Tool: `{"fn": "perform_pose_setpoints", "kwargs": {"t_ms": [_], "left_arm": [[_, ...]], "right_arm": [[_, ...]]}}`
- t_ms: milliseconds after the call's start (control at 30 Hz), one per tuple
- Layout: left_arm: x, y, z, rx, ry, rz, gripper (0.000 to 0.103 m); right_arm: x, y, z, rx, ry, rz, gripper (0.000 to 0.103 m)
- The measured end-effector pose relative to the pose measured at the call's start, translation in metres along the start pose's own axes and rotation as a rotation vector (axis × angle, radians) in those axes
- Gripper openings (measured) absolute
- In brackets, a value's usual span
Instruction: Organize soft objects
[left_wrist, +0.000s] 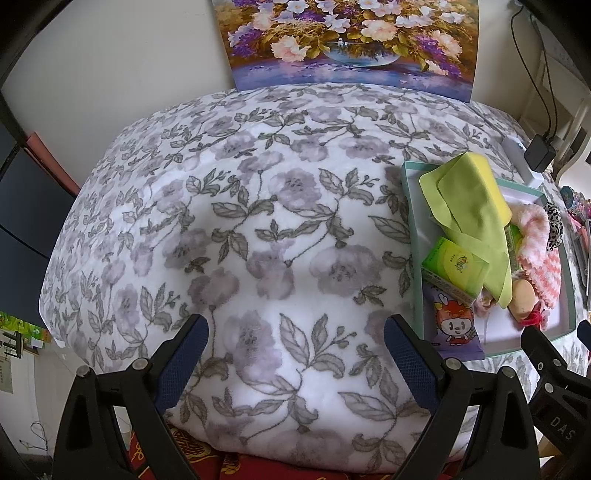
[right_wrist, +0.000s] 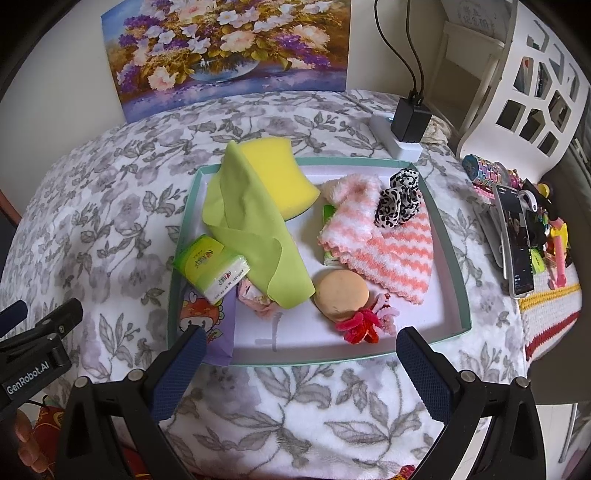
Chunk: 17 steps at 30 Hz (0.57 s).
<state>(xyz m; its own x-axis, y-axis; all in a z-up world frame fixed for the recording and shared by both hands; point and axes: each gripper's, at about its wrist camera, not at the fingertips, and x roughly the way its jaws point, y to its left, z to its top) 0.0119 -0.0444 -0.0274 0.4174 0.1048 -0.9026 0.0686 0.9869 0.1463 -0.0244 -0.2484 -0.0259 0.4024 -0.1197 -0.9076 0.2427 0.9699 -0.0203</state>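
Both tongs spread wide and holding nothing, left gripper (left_wrist: 295, 347) over bare floral blanket (left_wrist: 236, 206), right gripper (right_wrist: 301, 354) at the near rim of a shallow tray (right_wrist: 452, 236), inside it a green cloth (right_wrist: 251, 225) draped over a yellow sponge (right_wrist: 282, 175), tissue pack (right_wrist: 210, 267), pink striped towel (right_wrist: 384, 251), leopard scrunchie (right_wrist: 400, 197), round tan puff (right_wrist: 343, 295).

Soft objects (right_wrist: 255, 218) heaped in shallow tray (right_wrist: 448, 236)
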Motion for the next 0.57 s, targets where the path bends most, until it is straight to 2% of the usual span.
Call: {"fn": "perform_pose_setpoints", "kwargs": {"t_ms": [567], "left_arm": [[-0.0030, -0.0008, -0.0001, 0.005, -0.015, -0.004, 0.096]], "right_arm": [[0.0010, 0.0007, -0.0001, -0.005, 0.004, 0.000, 0.103]]}}
